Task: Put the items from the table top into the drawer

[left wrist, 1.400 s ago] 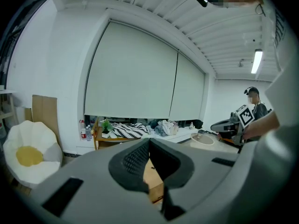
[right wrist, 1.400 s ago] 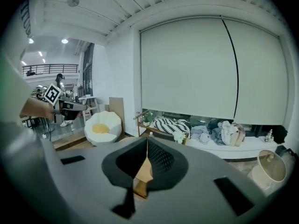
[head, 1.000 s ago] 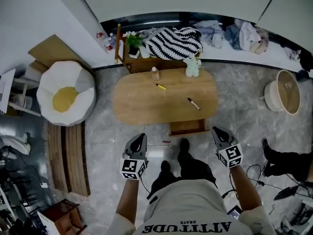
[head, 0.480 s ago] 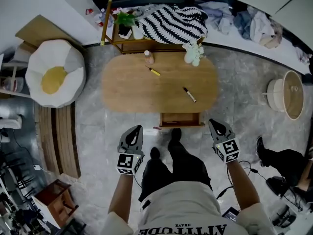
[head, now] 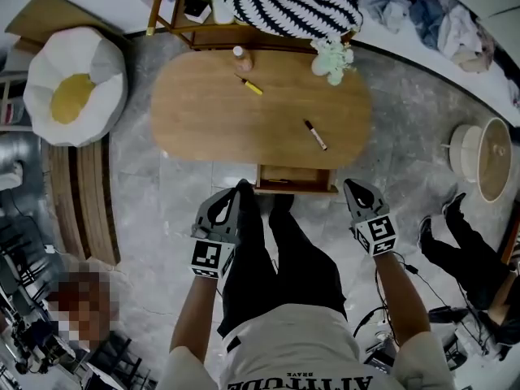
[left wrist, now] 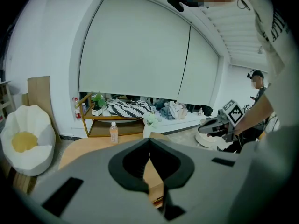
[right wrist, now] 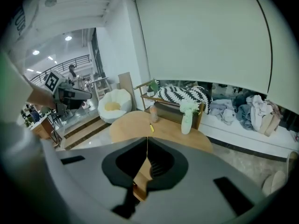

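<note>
Your left gripper (head: 231, 196) and right gripper (head: 356, 188) sit lower now, nearer the table's (head: 203, 112) open drawer (head: 295, 176); both are clenched, empty.

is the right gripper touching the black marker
Apart. Head view: the right gripper hangs over the floor by the drawer; the black marker lies on the table.

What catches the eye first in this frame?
The oval table in the middle, its drawer open at the near edge, with a yellow pen, a black pen, a bottle and a vase on top. The left tongs and right tongs hover shut, empty, flanking the drawer. An egg-like beanbag sits at left.
</note>
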Motion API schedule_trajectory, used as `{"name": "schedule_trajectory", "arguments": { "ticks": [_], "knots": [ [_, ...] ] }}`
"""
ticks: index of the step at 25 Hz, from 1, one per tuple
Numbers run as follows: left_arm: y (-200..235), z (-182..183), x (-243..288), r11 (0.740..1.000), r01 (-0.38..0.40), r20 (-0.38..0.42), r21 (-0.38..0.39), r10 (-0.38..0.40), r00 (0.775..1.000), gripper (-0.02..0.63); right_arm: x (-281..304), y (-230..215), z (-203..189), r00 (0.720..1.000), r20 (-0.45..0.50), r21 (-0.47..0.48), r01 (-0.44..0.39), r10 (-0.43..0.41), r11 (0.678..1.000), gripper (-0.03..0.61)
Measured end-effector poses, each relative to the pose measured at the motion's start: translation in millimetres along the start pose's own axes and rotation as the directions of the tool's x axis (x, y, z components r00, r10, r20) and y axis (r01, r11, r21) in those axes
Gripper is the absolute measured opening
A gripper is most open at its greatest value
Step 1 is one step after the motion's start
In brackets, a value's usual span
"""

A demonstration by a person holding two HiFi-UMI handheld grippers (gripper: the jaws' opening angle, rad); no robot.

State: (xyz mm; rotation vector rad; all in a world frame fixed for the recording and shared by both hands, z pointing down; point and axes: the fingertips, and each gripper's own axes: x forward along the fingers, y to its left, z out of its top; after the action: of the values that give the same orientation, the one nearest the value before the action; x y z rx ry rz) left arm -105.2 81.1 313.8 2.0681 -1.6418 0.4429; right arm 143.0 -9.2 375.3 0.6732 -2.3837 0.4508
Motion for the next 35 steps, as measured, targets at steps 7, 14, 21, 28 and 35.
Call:
{"name": "schedule_trajectory", "arguments": {
  "ticks": [7,14,21,28,35],
  "knots": [
    [20,-32,37,1.000,-0.009,-0.024,-0.021,0.009,1.000,0.020,51,-19,-36,0.998,-0.065,0.025,0.001,0.000,1.000,0.020],
    [37,-72,78,1.000,0.030,-0.064,0.001,-0.030,0.998,0.020,108,-35,-71,0.992,-0.123,0.041,0.022,-0.016,0.999,0.020],
    [54,-123,110,0.996,0.085,-0.116,0.004,-0.084,0.990,0.020,165,-46,-113,0.979,-0.195,0.042,0.061,-0.052,0.997,0.021],
    [63,-156,142,0.990,0.143,-0.141,-0.007,-0.143,0.980,0.020,212,-67,-151,0.963,-0.260,0.048,0.091,-0.076,0.995,0.064],
    [63,-177,171,0.979,0.198,-0.157,0.049,-0.189,0.969,0.020,248,-86,-188,0.935,-0.342,0.012,0.105,-0.094,0.994,0.091]
  ]
}}
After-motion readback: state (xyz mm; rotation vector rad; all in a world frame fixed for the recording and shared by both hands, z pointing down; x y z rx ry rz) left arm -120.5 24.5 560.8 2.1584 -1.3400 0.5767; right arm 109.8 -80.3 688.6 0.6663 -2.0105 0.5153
